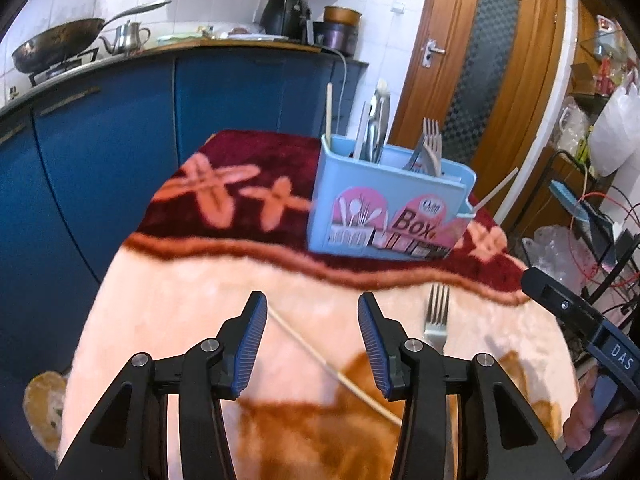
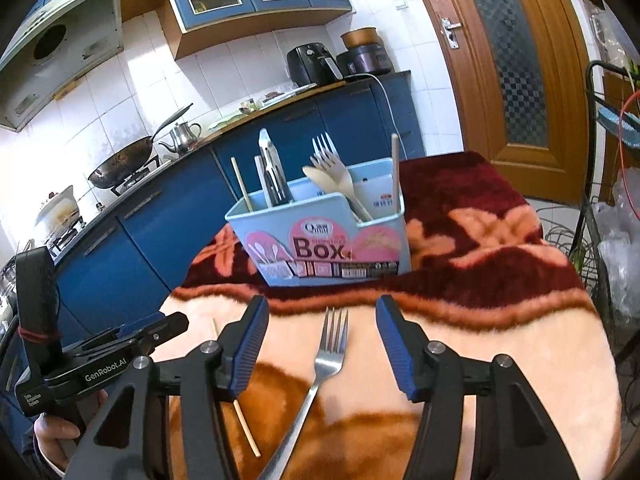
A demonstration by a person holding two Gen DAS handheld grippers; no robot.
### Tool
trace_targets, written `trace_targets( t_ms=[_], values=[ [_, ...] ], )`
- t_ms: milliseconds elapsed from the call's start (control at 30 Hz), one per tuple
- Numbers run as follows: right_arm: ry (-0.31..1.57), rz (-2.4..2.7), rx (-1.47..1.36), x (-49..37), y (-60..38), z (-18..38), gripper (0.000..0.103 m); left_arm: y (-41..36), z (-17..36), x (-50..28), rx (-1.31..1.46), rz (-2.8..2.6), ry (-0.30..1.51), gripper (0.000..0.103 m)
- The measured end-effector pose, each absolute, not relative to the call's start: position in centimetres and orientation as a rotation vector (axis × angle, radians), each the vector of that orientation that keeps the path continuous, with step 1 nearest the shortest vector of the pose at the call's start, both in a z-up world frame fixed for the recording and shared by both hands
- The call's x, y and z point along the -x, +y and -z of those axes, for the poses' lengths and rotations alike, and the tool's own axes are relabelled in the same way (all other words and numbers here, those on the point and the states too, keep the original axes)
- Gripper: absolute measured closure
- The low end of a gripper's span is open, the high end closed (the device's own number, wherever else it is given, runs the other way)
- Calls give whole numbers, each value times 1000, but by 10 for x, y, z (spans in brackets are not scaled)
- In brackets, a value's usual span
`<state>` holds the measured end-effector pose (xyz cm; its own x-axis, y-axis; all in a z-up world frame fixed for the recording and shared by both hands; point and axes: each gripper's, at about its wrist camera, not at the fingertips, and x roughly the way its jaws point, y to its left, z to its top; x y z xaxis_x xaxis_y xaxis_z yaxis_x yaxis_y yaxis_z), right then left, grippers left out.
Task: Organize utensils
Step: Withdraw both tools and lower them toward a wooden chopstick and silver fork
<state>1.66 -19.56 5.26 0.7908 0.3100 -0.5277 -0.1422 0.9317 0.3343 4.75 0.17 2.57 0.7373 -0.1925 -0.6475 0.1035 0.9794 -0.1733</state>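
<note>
Left wrist view: left gripper point(image 1: 312, 344) angled down over the table point(image 1: 168, 320), black arms, ribbed blue pads point(image 1: 252, 344), jaws partly apart, nothing between the pads. A thin pale wooden chopstick point(image 1: 320, 360) lies flat on the blanket below the gap, running diagonally, its nearer end toward the right finger. Not touched.

Right wrist view: right gripper point(image 2: 322, 346) same build, tilted down, jaws somewhat wider, pads clear of everything. Steel fork point(image 2: 320, 376) lies flat under the gap, tines pointing toward the utensil box point(image 2: 328, 244), handle running back to the table's near edge under the gripper.

Table is covered by a plush fleece blanket point(image 2: 500, 360): peach in the near half, dark maroon with peach flower shapes at the far half, orange-brown patch near the front.

Utensil box: light blue plastic, rectangular, rounded corners, pink label reading "Box". It stands upright on the maroon part toward the far edge, well apart from both grippers. Inside, upright or leaning: chopsticks, metal tongs, metal forks, a wooden spork.

Each gripper shows at the edge of the other's view, hands on the handles, side by side over the near edge. Blanket between fork, chopstick and box is bare. Blue cabinets beyond the far-left edge, wooden door beyond the far-right.
</note>
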Motion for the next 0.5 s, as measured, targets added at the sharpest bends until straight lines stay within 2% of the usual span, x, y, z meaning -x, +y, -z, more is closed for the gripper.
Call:
trace_targets(
  t_ms=[500],
  values=[
    [700, -219, -322, -9, -209, -23, 38, -4, -4, -46, 111, 129, 815, 48]
  ],
)
